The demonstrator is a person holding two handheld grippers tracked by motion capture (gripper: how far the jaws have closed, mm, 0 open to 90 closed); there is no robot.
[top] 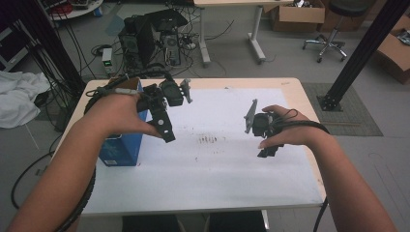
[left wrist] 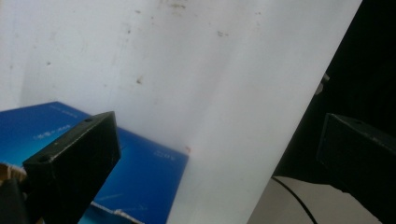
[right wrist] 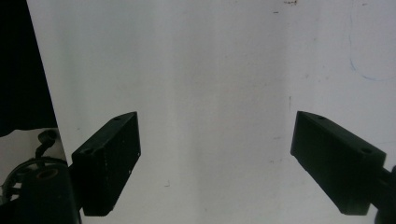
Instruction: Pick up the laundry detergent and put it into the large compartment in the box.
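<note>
Grippers (top: 164,130) (top: 268,150) spread wide — blue box (top: 121,147) at table's left edge.

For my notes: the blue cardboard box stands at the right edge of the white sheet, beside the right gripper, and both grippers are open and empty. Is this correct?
Not quite. In the high view, the blue cardboard box stands at the left edge of the white sheet, beside the left gripper. Both grippers, including the right gripper, are open and empty.
</note>
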